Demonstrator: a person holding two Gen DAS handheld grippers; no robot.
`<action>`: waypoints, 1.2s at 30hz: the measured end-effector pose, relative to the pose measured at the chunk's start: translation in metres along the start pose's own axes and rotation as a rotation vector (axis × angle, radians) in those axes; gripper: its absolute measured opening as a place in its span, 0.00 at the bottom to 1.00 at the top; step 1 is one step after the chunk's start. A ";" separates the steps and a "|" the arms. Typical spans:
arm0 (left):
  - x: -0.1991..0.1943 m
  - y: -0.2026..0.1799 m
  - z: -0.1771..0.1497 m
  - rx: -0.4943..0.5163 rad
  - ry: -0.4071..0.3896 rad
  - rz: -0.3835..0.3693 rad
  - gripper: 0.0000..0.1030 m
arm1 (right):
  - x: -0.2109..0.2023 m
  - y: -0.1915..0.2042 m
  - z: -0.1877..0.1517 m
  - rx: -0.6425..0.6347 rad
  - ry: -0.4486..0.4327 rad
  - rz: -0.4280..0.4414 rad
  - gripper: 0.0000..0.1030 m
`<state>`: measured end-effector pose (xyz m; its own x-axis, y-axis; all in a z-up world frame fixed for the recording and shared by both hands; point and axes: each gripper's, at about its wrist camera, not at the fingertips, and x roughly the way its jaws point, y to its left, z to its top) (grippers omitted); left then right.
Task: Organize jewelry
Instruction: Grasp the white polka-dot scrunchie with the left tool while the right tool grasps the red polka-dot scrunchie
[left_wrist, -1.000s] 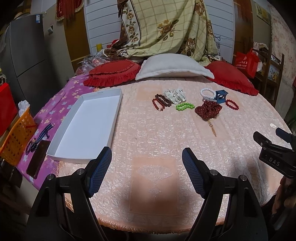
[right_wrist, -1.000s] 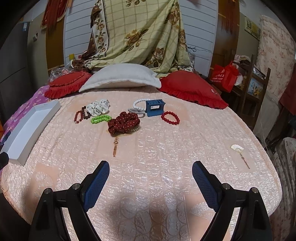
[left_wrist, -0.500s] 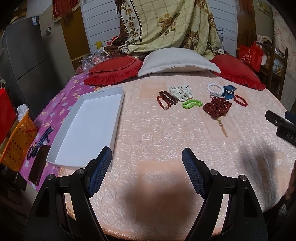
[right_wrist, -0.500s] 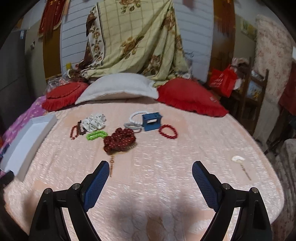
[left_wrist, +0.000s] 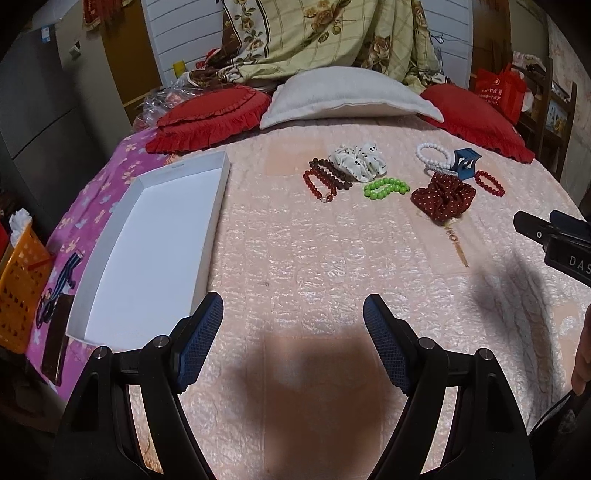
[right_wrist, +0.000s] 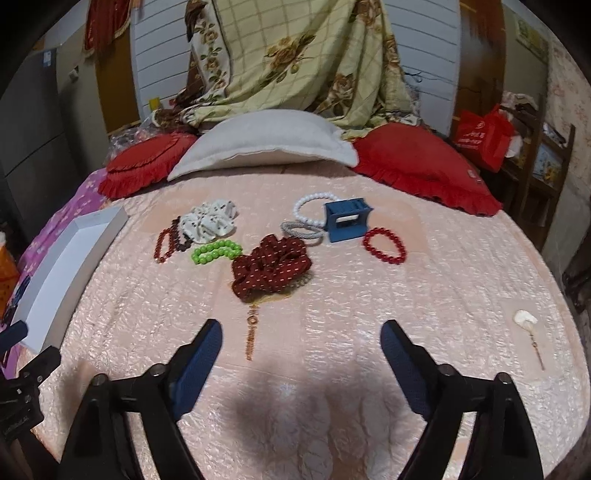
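A peach quilted bed (right_wrist: 332, 314) carries bracelets, scrunchies (right_wrist: 271, 264) and a blue clip (right_wrist: 347, 219) ahead of the tongs, a white tray (left_wrist: 147, 243) left.

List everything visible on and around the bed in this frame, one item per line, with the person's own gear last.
white tray: one, white, left edge of bed, nothing in it
bead bracelets: dark red pair left of group; green centre; white and red by the blue holder
scrunchies: white dotted at the back; maroon dotted nearer
blue holder: one, right of group
tasselled pendants: one under the maroon scrunchie; one white, far right, alone
pillows: two red, one white, at the head
orange basket: beside bed, left
left claw: open, holding nothing
right claw: closing, nothing between its fingers
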<state>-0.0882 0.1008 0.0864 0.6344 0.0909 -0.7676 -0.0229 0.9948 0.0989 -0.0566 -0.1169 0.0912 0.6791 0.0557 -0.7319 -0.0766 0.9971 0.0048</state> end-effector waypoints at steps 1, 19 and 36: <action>0.003 0.002 0.003 -0.004 0.005 -0.005 0.77 | 0.003 -0.001 0.001 0.001 0.004 0.018 0.80; 0.086 0.011 0.142 -0.066 0.033 -0.216 0.76 | 0.068 -0.032 0.034 0.051 0.037 0.172 0.64; 0.231 -0.046 0.209 0.043 0.193 -0.298 0.76 | 0.148 -0.032 0.049 0.135 0.144 0.300 0.64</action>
<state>0.2211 0.0667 0.0370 0.4506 -0.1923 -0.8718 0.1769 0.9764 -0.1239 0.0825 -0.1375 0.0160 0.5307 0.3485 -0.7726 -0.1529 0.9359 0.3172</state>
